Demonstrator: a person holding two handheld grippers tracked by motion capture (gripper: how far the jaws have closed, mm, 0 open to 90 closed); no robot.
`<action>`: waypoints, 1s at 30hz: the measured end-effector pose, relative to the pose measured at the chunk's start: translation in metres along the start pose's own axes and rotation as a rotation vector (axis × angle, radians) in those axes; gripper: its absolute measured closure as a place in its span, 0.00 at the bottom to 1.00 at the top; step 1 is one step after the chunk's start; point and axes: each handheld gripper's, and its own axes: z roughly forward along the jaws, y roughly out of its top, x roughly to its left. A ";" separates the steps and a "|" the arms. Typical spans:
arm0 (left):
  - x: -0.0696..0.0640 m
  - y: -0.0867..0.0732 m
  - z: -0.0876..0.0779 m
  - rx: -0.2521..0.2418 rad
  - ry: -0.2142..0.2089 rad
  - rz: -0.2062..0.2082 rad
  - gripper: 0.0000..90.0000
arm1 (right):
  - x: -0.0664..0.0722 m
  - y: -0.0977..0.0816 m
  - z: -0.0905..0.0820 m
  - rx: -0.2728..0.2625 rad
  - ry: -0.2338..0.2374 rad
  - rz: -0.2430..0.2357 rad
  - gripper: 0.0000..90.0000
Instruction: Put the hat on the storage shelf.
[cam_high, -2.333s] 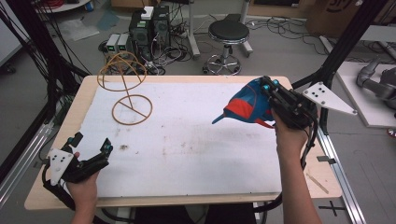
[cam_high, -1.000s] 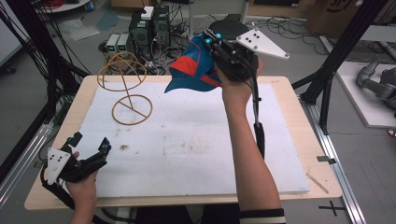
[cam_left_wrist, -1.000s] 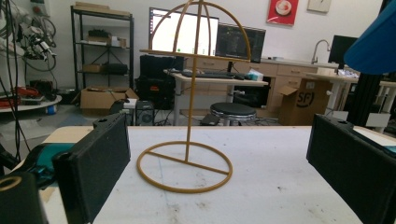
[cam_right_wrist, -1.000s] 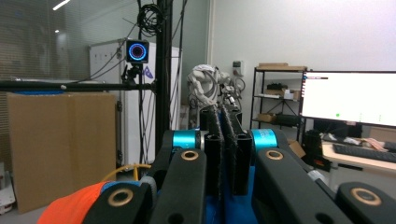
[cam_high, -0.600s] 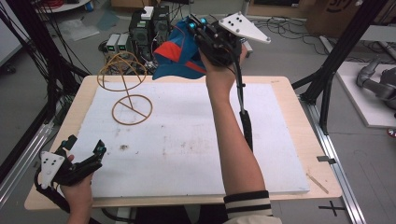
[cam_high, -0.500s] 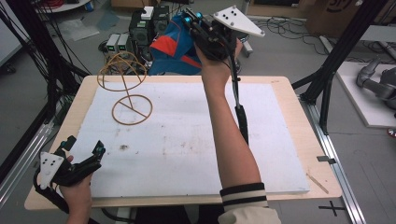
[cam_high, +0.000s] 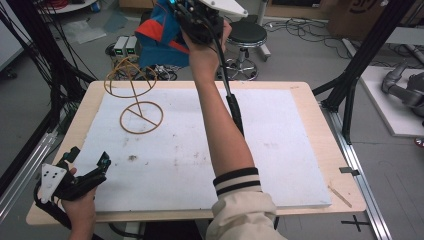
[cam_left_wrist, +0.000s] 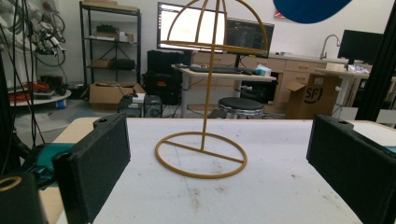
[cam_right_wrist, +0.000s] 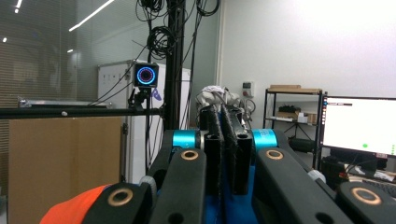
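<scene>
- Gripping a blue-and-orange fabric cap (cam_high: 162, 37) at upper centre of the high view, the right tool (cam_high: 197, 20) is clamped; a thin pinch may slip.
- Cap could topple the golden wire hat stand (cam_high: 135, 95).
- Left tool (cam_high: 82, 172) rests open, lower left of the surface (cam_high: 300, 145).

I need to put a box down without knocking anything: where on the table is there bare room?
Most of the white mat is bare: everything right of the person's raised forearm, up to the table's right edge, and the middle strip below the wire hat stand. It is crowded at the far left corner, by the stand, and at the near left corner, by the left gripper.
</scene>
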 end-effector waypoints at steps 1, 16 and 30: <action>0.001 0.000 -0.001 0.001 -0.002 -0.001 0.07 | 0.002 0.000 0.005 -0.001 0.000 0.002 0.98; 0.007 0.001 -0.007 -0.014 0.014 -0.020 0.07 | 0.034 -0.005 0.082 0.005 0.033 -0.008 0.98; 0.011 0.001 -0.008 -0.022 0.017 -0.037 0.07 | 0.054 -0.037 0.116 0.051 0.061 0.005 0.98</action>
